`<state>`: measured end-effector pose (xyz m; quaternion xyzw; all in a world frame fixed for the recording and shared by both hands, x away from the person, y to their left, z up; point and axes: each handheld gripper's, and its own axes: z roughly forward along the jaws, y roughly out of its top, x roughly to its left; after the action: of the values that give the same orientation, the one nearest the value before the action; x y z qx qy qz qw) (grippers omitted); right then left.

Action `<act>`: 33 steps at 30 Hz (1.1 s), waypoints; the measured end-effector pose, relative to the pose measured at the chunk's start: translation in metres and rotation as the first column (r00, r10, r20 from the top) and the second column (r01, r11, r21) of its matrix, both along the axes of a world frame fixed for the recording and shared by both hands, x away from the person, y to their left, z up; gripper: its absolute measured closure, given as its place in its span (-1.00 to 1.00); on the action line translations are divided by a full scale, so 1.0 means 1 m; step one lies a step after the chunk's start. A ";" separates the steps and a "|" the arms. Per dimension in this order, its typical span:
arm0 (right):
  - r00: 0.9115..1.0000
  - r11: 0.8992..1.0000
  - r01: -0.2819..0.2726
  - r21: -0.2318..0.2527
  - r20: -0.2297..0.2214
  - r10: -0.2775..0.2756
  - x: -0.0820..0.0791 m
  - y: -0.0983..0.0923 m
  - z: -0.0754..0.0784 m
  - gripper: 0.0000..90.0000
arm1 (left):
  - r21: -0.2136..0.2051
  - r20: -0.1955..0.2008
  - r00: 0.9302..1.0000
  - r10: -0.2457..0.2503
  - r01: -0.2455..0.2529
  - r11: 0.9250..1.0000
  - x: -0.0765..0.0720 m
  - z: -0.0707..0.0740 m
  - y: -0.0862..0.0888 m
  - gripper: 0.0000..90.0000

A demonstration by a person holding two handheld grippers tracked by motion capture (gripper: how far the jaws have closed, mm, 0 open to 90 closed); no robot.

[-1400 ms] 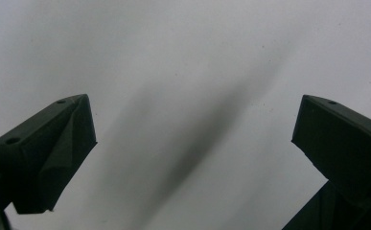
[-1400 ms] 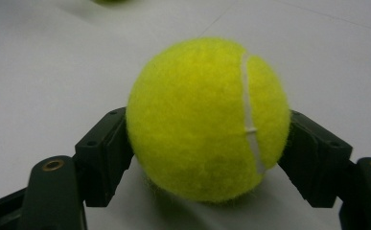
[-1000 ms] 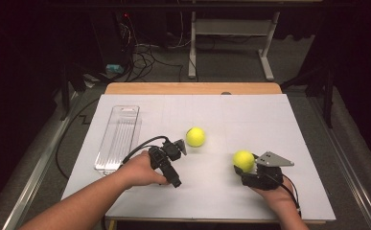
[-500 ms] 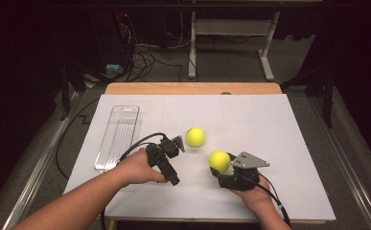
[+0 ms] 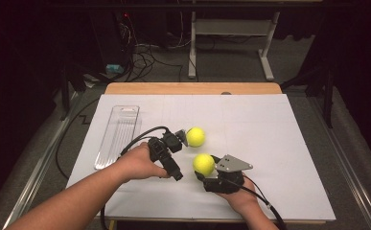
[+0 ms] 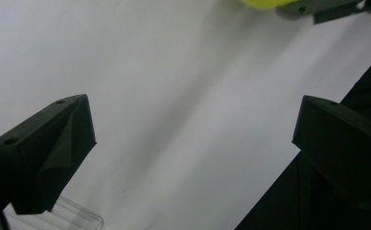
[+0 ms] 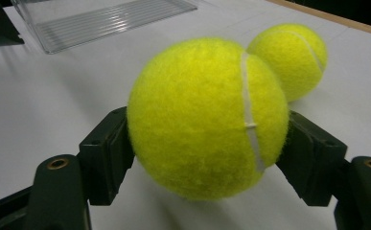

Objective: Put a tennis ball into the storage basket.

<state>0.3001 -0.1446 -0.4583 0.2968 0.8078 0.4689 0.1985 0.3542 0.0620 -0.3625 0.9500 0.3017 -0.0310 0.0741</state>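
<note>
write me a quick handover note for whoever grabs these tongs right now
Right tongs: shut on one tennis ball, held near the front middle of the white table.
Left tongs: open, nothing between the jaws, beside the second tennis ball, which lies free on the table.
Clear tray: empty, at the left of the table.
Done: one ball gripped.
Left: probably both balls go into the tray; neither is there yet, and the free ball still needs picking up.
</note>
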 end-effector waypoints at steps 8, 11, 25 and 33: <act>0.999 0.999 -0.033 -0.004 0.000 0.033 -0.004 0.009 -0.006 -0.38 | -0.011 0.007 1.000 -0.012 0.012 1.000 0.000 0.009 -0.010 -0.97; 0.999 0.999 -0.046 -0.005 0.005 0.046 -0.006 0.013 -0.007 -0.38 | -0.013 0.010 1.000 -0.018 0.018 1.000 0.000 0.012 -0.015 -0.97; 0.997 0.996 -0.080 0.047 0.011 0.079 -0.016 0.019 0.001 -0.38 | -0.021 0.010 0.999 -0.049 0.049 0.999 -0.001 0.019 -0.034 -0.98; 0.996 0.995 -0.087 0.054 0.023 0.086 -0.016 0.020 0.001 -0.38 | -0.035 0.004 0.999 -0.039 0.040 0.999 0.000 0.013 -0.042 -0.98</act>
<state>0.2839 -0.1241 -0.4578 0.2619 0.8047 0.5021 0.1782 0.3546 0.0198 -0.3499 0.9544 0.2821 -0.0360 0.0904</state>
